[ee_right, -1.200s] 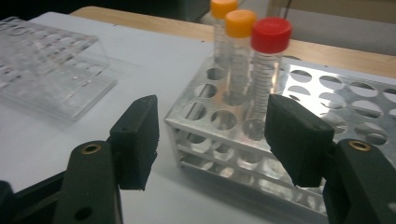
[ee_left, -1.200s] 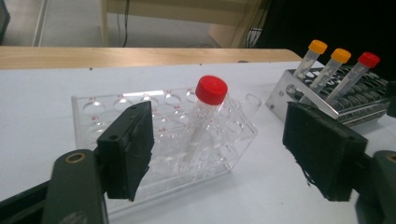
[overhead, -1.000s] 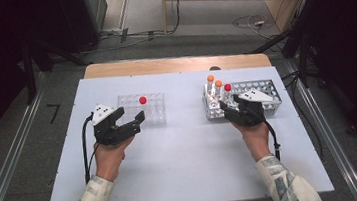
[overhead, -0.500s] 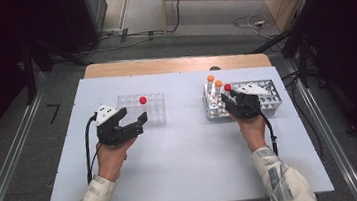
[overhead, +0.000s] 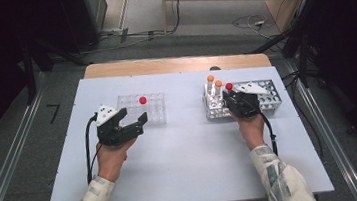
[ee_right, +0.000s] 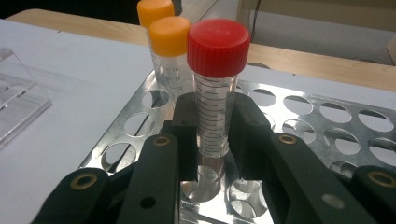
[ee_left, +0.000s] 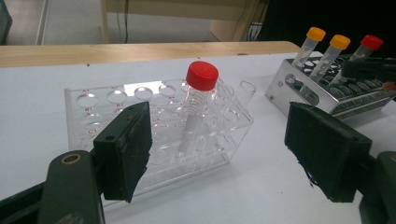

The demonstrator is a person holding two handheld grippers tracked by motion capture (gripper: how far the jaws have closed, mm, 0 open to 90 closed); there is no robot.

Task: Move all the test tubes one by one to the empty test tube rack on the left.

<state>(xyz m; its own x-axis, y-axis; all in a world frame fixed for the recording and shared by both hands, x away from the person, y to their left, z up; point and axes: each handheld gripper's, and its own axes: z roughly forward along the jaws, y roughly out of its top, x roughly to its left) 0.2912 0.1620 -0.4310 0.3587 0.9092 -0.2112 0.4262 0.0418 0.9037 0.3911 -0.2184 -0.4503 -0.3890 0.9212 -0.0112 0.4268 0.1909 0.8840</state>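
- Tube with a red cap [ee_right: 217, 93] is standing upright in a hole near the front left corner of the metal rack [ee_right: 322, 121], just beside two orange-capped tubes [ee_right: 166, 51] that are sitting behind it.
- Right gripper [ee_right: 212, 135] has just been closing its jaws, and its black pads are now pressing on either side of the clear barrel, well below the cap.
- Left gripper [ee_left: 219, 158] is hovering with its jaws standing wide and nothing between them, pointing at the clear plastic rack [ee_left: 154, 121], where another red-capped tube [ee_left: 196, 107] is leaning in a hole.
- Judging by its look, the held tube is appearing empty and light, stiff thin plastic, so it is needing only a modest squeeze.
- Smooth round walls are likely making it slippery, so it could be twisting or sliding between the pads if pulled at an angle.
- Gripping the graduated barrel, as now, seems sound; lifting straight up is probably keeping it from binding in the hole.
- White table [overhead: 193, 159] is lying bare between the two racks.
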